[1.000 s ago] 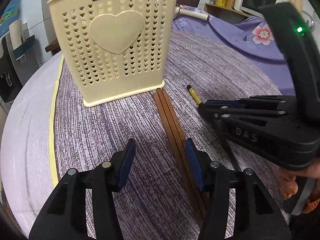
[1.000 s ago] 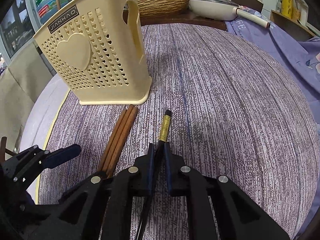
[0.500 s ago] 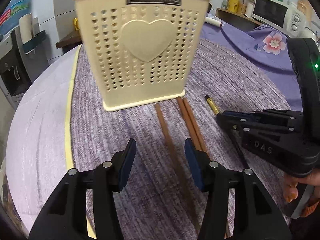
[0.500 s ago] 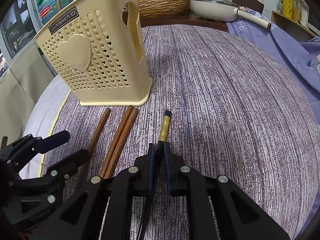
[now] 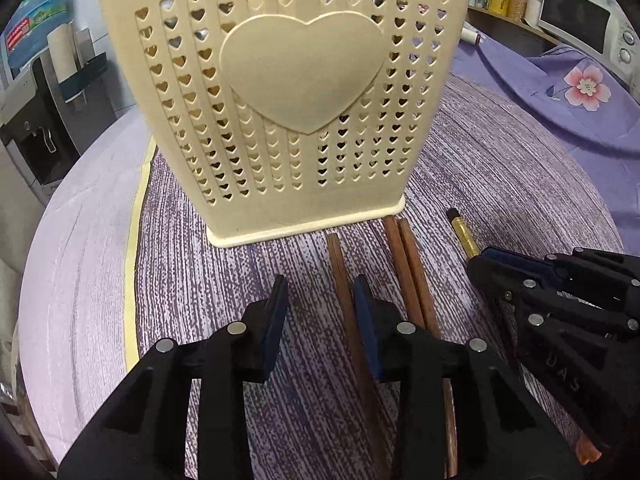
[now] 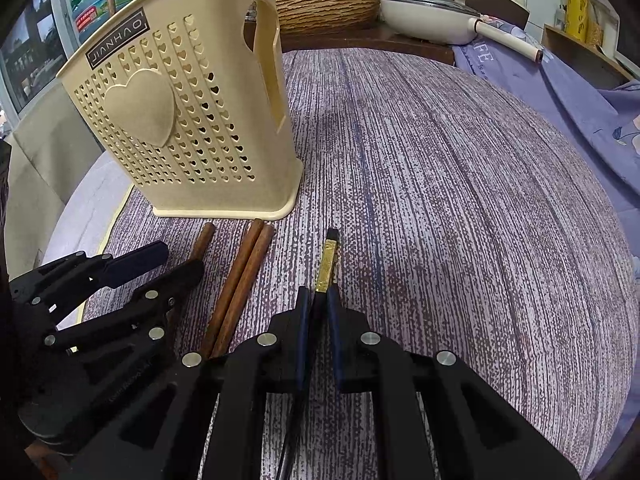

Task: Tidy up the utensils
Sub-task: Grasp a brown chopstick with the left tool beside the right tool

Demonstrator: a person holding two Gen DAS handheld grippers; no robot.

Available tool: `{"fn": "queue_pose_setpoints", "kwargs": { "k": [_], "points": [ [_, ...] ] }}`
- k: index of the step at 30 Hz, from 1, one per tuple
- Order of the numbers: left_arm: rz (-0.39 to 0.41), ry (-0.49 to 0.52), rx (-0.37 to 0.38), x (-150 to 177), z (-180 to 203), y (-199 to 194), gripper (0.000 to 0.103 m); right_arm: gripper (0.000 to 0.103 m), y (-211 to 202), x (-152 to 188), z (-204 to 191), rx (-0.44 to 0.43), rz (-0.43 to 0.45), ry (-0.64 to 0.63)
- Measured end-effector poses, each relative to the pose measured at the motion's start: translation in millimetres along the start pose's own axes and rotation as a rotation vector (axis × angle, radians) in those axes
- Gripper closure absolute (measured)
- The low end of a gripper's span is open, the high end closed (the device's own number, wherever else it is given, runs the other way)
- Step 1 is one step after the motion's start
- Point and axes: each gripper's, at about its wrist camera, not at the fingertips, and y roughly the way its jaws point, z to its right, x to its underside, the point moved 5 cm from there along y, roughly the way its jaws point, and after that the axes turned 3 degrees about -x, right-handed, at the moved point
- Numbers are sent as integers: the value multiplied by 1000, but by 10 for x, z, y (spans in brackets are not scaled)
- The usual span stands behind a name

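A cream plastic utensil basket with heart holes stands on the striped purple mat; it also shows in the right wrist view. Three brown wooden chopsticks lie in front of it: a single one and a pair, also seen in the right wrist view. My left gripper is open, low over the mat, with the single chopstick between its fingers by the right pad. My right gripper is shut on a black chopstick with a gold band, resting on the mat.
A white pan with a long handle and a woven basket stand on a counter behind the table. A purple floral cloth lies to the right. A microwave is at the far right.
My left gripper has moved forward and left toward the basket, and its fingers now straddle the single brown chopstick. My right gripper stays shut on the black chopstick and has hardly moved.
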Motion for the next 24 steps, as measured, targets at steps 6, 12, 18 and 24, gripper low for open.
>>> {"fn": "queue_pose_setpoints", "kwargs": {
  "k": [6,12,18,24],
  "points": [
    [21,25,16,-2,59,-12,87,94,26,-19,-24,20,0,-5],
    [30,19,31,-14,142,23,94,94,19,10,-28,22,17,-9],
    [21,-15,72,68,47,-23,95,96,-7,52,-70,11,27,5],
    [35,-69,114,140,-62,-132,95,96,-129,106,-123,-31,69,22]
  ]
}}
